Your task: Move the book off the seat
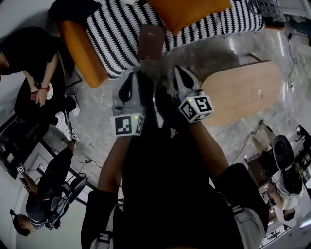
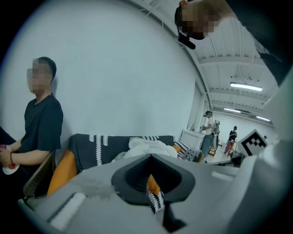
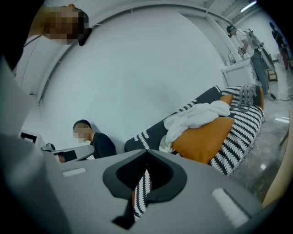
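Note:
A brown book [image 1: 150, 41] lies on the black-and-white striped sofa seat [image 1: 116, 34], near its front edge in the head view. Both grippers hover side by side over the floor just short of it, pointing at the sofa. My left gripper [image 1: 132, 77] sits below and left of the book, my right gripper [image 1: 179, 72] below and right. Each has its jaws together with nothing between them. In the left gripper view [image 2: 151, 157] and the right gripper view [image 3: 146, 153] only striped fabric and orange cushion show past the tips; the book is hidden.
An orange cushion [image 1: 187, 12] lies on the sofa behind the book, with white cloth [image 3: 197, 116] piled beside it. A wooden table [image 1: 243, 92] stands right of my right gripper. A seated person [image 1: 29, 63] is at the left, and another [image 1: 43, 199] lower left.

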